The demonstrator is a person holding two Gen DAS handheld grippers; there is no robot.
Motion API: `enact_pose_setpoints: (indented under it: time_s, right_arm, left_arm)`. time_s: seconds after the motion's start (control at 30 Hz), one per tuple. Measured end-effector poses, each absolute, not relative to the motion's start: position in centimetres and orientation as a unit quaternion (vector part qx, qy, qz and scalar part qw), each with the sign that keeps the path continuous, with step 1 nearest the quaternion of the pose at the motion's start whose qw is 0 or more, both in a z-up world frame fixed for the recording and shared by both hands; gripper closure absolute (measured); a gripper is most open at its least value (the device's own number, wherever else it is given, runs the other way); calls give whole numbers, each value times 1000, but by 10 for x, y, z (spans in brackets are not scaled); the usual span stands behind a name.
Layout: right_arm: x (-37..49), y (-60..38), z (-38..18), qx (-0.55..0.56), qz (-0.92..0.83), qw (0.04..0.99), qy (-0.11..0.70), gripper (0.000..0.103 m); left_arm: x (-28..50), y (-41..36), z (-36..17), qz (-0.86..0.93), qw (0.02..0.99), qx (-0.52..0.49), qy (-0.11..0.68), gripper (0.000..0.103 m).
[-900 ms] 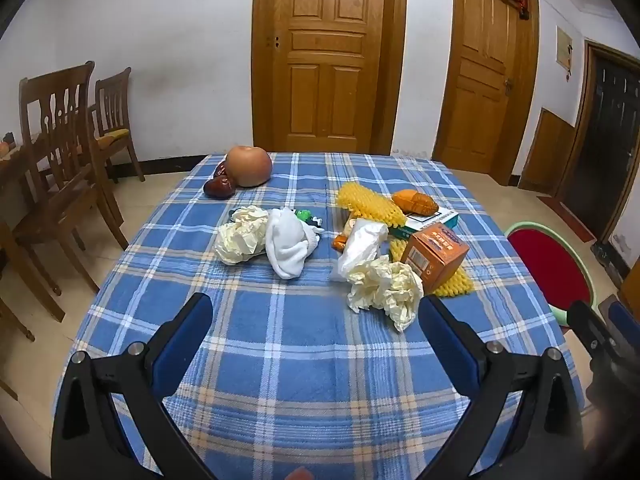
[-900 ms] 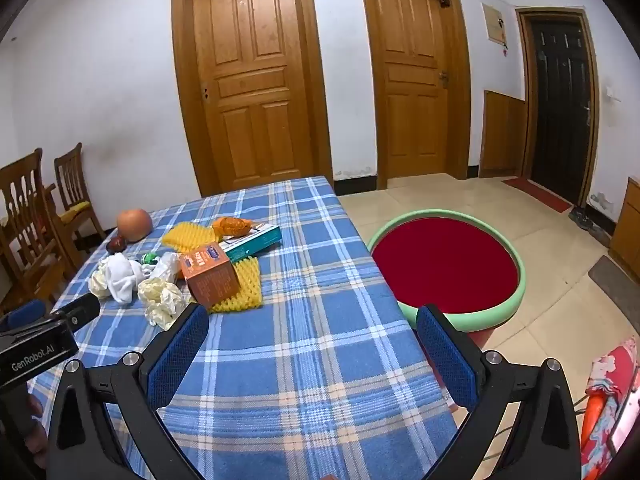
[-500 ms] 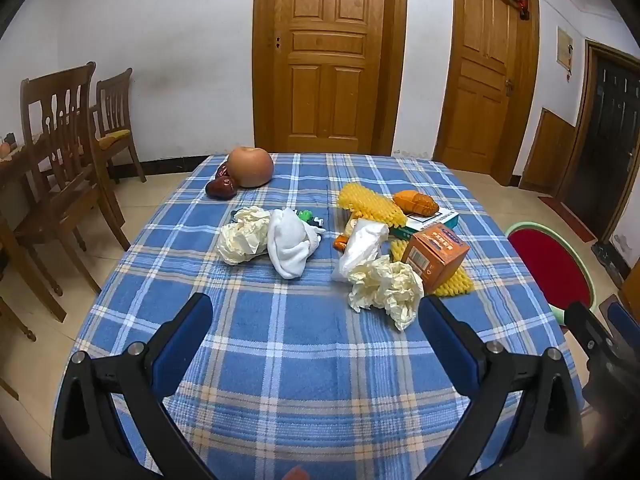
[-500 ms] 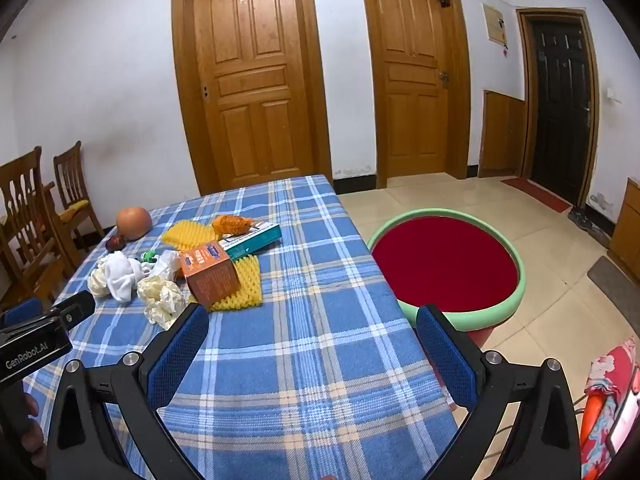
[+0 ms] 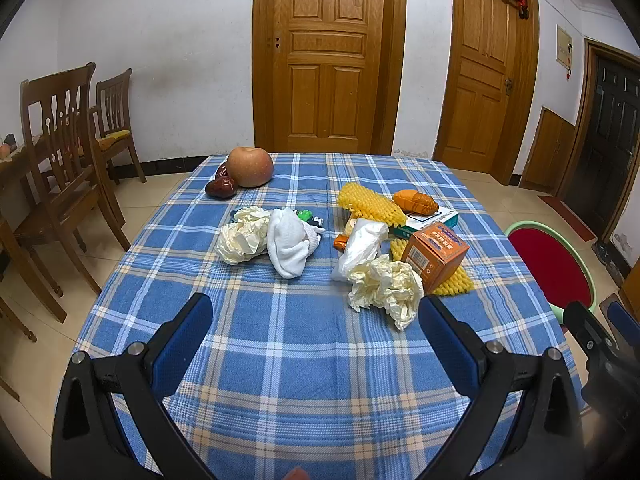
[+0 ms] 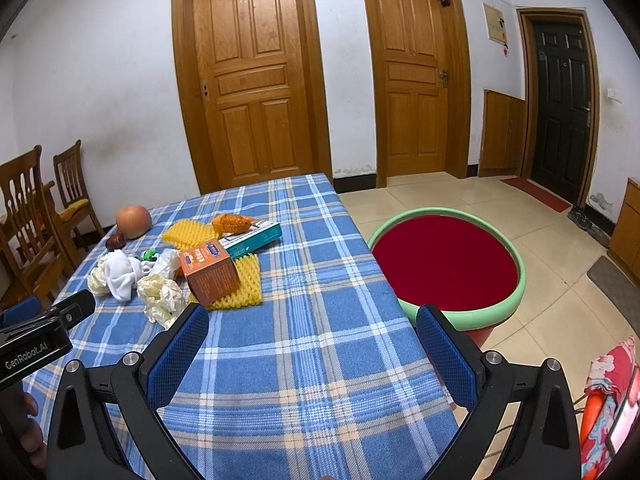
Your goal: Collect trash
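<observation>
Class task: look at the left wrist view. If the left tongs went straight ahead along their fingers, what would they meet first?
Probably bare blue plaid tablecloth: the left tongs are open, nothing between them. Further on lies the white cloth; depth is uncertain.

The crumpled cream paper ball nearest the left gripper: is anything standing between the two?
Nothing visible does. The open left gripper faces only bare blue plaid tablecloth before the crumpled cream paper ball. The orange cardboard box sits behind the ball, not in front.
</observation>
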State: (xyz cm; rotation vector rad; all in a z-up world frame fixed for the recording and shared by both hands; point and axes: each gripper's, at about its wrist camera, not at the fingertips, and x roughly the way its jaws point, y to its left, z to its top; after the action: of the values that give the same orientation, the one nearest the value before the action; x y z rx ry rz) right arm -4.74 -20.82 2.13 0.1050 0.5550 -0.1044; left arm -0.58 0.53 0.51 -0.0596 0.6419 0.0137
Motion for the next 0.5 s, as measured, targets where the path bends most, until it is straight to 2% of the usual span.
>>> enact_pose_setpoints:
  time_s: [0.5]
  right_arm:
    - [-47, -208, 20, 52, -53, 959, 275, 0]
  left_arm:
    - [-4, 5, 3, 6, 949, -29, 315, 2]
